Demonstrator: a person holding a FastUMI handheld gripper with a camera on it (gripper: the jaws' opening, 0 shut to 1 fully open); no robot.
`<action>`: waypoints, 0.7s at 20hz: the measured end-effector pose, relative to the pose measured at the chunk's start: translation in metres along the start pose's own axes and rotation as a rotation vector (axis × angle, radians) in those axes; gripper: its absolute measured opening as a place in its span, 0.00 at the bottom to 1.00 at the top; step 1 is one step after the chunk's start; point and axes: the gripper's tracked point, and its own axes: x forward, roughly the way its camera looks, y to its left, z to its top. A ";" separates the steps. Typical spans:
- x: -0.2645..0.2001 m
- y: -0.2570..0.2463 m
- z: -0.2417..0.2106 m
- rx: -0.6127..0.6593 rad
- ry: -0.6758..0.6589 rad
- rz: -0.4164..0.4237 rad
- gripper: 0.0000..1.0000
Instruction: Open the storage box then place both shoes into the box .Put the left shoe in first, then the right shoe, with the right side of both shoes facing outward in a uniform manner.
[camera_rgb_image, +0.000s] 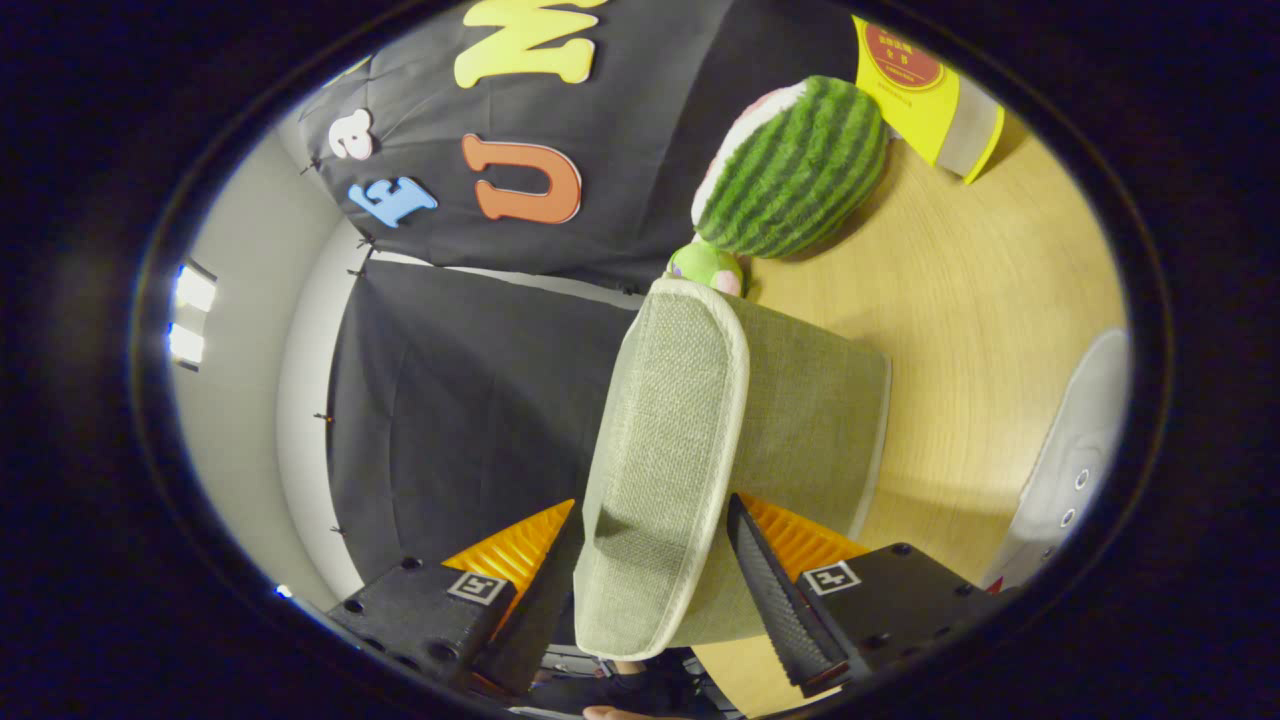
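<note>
On the wooden table (960, 300) our gripper (655, 560) pinches the box lid (665, 440); we judge both shoes, one (1075, 450) nearby, remain unpacked.

A staged recording booth: black cloth wall (470, 400) hangs beyond the fingers, and a pale wooden tabletop (980, 300) beside them carries a plush watermelon (795, 170) and yellow carton (920, 100).

One grey-green woven fabric storage box (700, 440), one white lace-up shoe (1075, 470), one striped green watermelon plush (795, 170), one yellow card carton (925, 90).
</note>
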 end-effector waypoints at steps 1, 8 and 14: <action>0.000 -0.001 0.001 0.032 0.005 0.010 0.80; -0.019 0.010 0.002 -0.012 0.007 -0.028 0.34; -0.029 0.034 -0.001 -0.033 -0.041 -0.134 0.10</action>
